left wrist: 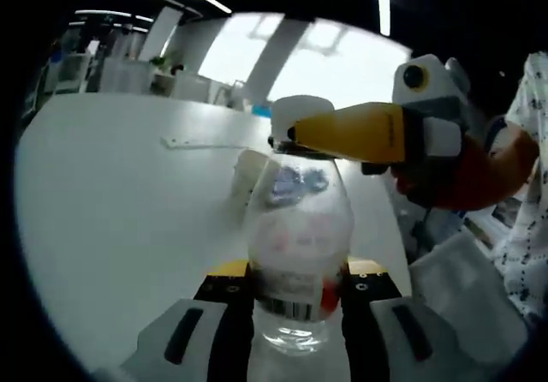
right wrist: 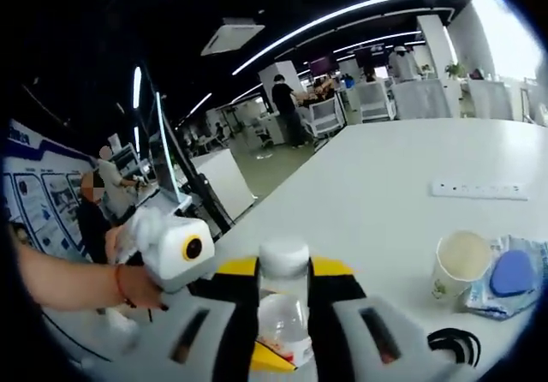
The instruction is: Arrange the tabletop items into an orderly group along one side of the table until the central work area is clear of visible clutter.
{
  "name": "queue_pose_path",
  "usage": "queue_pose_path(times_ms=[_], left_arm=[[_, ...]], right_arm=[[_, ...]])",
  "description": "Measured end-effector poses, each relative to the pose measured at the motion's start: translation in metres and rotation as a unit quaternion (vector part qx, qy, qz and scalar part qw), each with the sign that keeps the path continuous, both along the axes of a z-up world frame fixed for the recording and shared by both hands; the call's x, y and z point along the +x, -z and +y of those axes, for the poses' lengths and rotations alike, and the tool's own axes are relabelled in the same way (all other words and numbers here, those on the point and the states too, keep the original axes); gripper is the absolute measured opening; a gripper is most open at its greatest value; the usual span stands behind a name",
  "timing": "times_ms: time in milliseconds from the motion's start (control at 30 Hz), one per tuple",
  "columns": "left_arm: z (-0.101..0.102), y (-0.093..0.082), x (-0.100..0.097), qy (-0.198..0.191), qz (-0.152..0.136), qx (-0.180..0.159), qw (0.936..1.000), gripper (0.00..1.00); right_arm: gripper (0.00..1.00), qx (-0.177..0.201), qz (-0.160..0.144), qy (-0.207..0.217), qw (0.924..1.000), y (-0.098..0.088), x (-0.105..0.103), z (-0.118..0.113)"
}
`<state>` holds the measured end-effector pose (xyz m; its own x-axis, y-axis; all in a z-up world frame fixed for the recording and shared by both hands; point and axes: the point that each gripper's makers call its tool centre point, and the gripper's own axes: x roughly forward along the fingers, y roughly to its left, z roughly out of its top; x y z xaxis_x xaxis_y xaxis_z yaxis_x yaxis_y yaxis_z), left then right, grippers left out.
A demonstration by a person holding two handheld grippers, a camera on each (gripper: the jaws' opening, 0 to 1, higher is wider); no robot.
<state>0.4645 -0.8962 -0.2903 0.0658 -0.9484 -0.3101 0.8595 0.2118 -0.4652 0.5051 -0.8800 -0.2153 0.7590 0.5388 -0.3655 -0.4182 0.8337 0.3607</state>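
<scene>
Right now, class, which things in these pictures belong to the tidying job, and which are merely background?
Part of the job: clear plastic bottle, paper cup, blue packet, black cable, left tongs, right tongs.

Background: power strip, office chairs, person standing.

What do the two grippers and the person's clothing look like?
Both grippers have grey jaws with dark slots and yellow-and-black parts behind. The right gripper has a yellow finger and a white body with a round lens. The person wears a white patterned top and a red wristband.
</scene>
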Motion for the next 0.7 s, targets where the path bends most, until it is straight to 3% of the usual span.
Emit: queue_pose_path(times_ms=[400,700], left_arm=[[-0.025,-0.017,0.023,0.008,-0.049,-0.009,0.9987,0.35],[-0.037,-0.029,0.049,-0.008,-0.095,-0.024,0.9952,0.35]], right_arm=[[0.18,-0.005,-0.034,0.005,0.9994,-0.020,0.016,-0.024],[0.18,-0.009,-0.066,-0.002,0.9978,-0.033,0.035,-0.034]])
